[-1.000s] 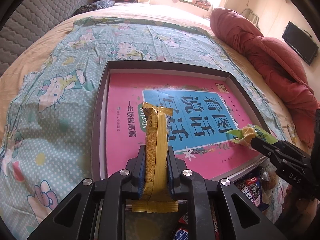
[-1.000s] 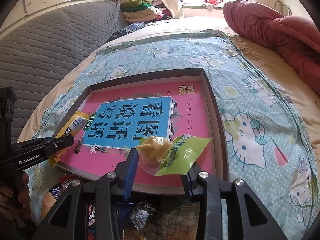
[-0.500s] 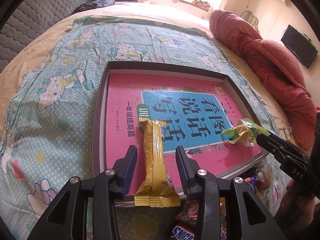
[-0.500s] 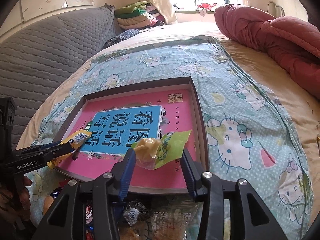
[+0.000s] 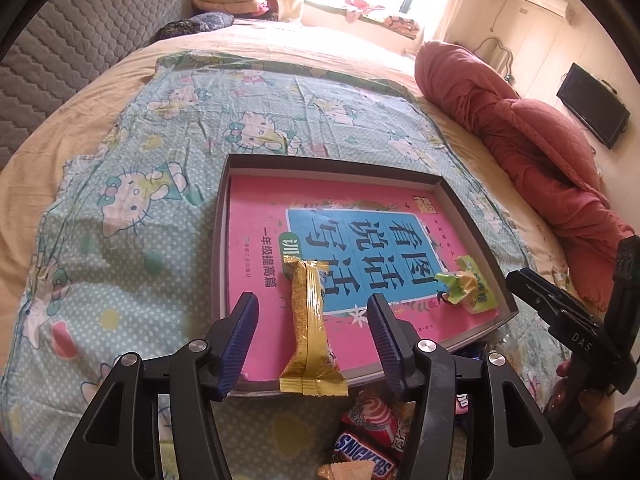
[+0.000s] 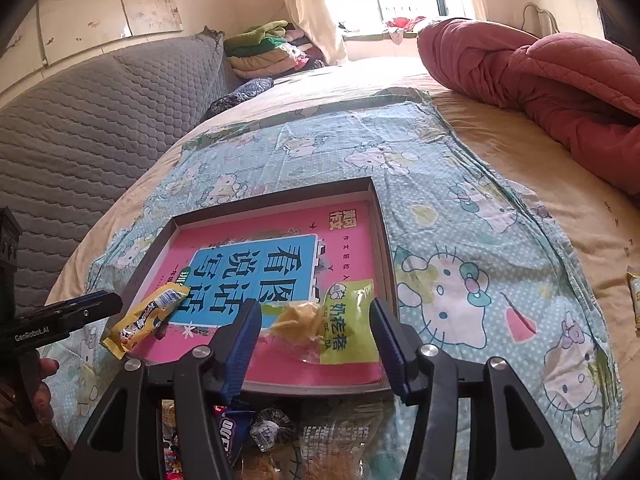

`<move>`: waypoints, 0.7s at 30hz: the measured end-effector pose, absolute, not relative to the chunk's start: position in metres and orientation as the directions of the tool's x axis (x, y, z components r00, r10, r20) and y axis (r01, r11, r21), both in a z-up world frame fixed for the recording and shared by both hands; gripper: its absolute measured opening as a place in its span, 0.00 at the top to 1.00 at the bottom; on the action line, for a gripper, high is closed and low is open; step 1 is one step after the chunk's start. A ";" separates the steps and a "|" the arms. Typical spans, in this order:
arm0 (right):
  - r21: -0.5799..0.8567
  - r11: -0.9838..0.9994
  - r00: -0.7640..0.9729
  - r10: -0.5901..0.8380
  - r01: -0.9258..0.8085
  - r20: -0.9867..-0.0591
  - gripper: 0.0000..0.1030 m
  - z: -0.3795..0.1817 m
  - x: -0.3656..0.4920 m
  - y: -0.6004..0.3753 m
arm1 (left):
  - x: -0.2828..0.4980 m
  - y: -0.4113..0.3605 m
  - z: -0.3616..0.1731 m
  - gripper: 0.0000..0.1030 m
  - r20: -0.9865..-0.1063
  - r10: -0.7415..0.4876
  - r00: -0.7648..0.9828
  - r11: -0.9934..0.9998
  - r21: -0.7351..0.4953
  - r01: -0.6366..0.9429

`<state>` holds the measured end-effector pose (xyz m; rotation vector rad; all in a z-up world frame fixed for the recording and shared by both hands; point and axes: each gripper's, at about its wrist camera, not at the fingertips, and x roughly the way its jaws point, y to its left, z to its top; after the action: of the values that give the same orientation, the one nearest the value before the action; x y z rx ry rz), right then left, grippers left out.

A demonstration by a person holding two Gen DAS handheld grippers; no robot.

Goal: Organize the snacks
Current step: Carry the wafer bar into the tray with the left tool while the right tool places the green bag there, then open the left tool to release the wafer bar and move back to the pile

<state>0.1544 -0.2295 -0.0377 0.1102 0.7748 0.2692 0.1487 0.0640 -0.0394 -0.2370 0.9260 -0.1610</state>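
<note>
The pile of loose snacks (image 5: 368, 444) at the bottom centre of the left wrist view is cut off by the lower frame edge and partly hidden behind the left gripper (image 5: 312, 336). In the right wrist view, a small packet (image 6: 634, 300) at the right edge is cropped. Fine print on the pink book (image 6: 352, 240) is too small to read.

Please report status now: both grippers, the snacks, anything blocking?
Left gripper open, fingers just spread, gold bar lying loose between them. Right gripper open, just spread, green packet released. Both snacks in tray. Nothing blocking.
</note>
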 end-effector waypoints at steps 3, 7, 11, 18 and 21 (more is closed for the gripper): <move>0.202 0.958 0.695 0.285 -0.201 -0.660 0.41 -0.032 0.151 -0.231 | 0.142 0.069 -0.033 0.41 -0.763 -0.234 0.603 0.962 -0.273 0.028; 0.207 0.955 0.702 0.295 -0.211 -0.648 0.39 -0.027 0.147 -0.232 | 0.130 0.073 -0.027 0.40 -0.761 -0.228 0.608 0.961 -0.276 0.015; 0.208 0.953 0.708 0.303 -0.221 -0.638 0.38 -0.022 0.143 -0.232 | 0.118 0.074 -0.022 0.40 -0.763 -0.213 0.610 0.964 -0.264 0.007; 0.203 0.949 0.721 0.314 -0.240 -0.617 0.37 -0.012 0.133 -0.232 | 0.106 0.072 -0.019 0.37 -0.770 -0.198 0.606 0.967 -0.253 -0.006; 0.206 0.946 0.725 0.323 -0.248 -0.608 0.36 -0.007 0.128 -0.233 | 0.102 0.070 -0.019 0.33 -0.774 -0.202 0.600 0.967 -0.255 -0.005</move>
<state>0.1281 -0.2332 -0.0073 0.1131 0.6912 0.3158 0.1023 0.0697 -0.0193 -0.2416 0.9226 -0.1156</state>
